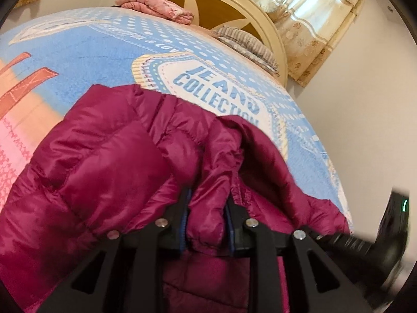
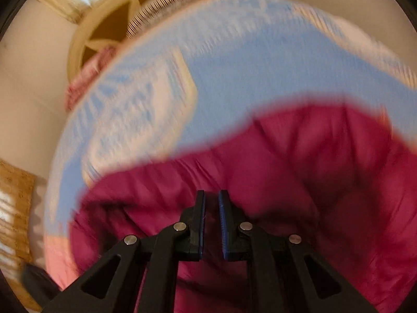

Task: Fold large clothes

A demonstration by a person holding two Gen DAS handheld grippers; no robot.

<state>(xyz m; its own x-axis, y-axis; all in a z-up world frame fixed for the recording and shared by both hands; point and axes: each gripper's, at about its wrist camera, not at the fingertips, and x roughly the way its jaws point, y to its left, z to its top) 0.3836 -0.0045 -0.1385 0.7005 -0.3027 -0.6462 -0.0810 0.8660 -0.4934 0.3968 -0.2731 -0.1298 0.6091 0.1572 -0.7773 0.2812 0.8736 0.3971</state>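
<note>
Jacket (image 1: 104,161), a magenta quilted puffer, lies spread on the bed (image 1: 91,52), on its blue printed blanket, at the near end, with the bulk of it toward the near left edge. Judging by how it lies, the fold is only begun: the body sits rumpled and puffed, no clean crease or squared stack shows, and one section is gathered up instead of laid flat. That bunched section, seemingly a cuff or hem with an elastic edge, sits pinched between the left tongs (image 1: 207,219), which are clamped on it. What looks left to do is carrying this piece across the body, then bringing the rest over and flattening it.

Further right, the right tongs (image 2: 211,219) hang just above the jacket in a badly blurred view; their pads stand almost together with only a slit between, and nothing is caught in them.

Around the garment, a folded pink cloth (image 1: 156,7) rests at the far edge of the bed by the cream headboard (image 1: 234,2), with a striped grey pillow (image 1: 247,44) right of it and a curtained window (image 1: 312,13) at the far right. None of these touch the jacket; the far half of the bed offers room, so the main hindrance is likely the slippery, springy padding.
</note>
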